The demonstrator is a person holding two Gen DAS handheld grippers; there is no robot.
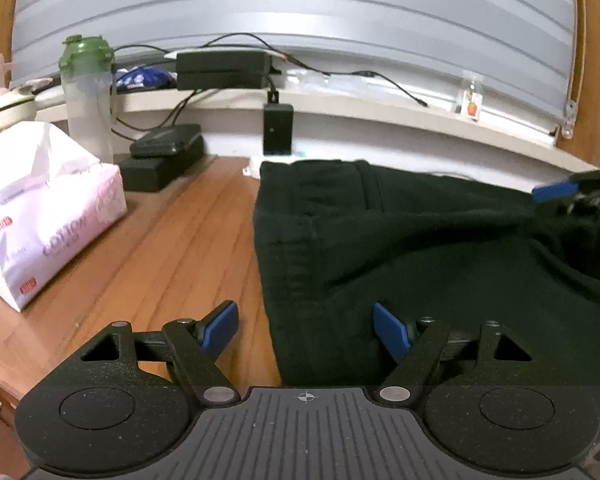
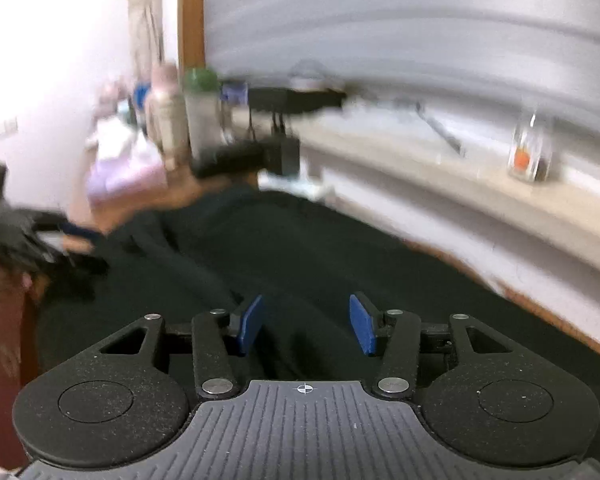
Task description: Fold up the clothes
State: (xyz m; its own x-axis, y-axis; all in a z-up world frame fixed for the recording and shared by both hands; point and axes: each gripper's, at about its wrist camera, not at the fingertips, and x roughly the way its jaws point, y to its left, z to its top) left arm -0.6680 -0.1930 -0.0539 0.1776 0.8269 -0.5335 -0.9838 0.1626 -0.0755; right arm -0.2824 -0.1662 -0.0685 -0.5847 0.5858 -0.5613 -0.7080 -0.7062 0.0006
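Note:
A black garment (image 1: 420,248) lies spread on the wooden table (image 1: 172,248), its left edge running straight down the middle of the left wrist view. My left gripper (image 1: 305,330) hangs open over that edge, one blue pad above bare wood, the other above the cloth, nothing pinched. In the blurred right wrist view the same black garment (image 2: 300,248) fills the middle. My right gripper (image 2: 306,326) stands open above it with only cloth showing beneath the gap. The right gripper also shows at the left wrist view's right edge (image 1: 580,196).
A pink tissue box (image 1: 48,224) stands at the left, with a green-lidded bottle (image 1: 88,96) and black boxes (image 1: 164,156) behind it. A sill (image 1: 380,116) with cables, a black adapter (image 1: 278,128) and a small jar (image 2: 530,152) runs along the back. The other hand (image 2: 16,240) shows at left.

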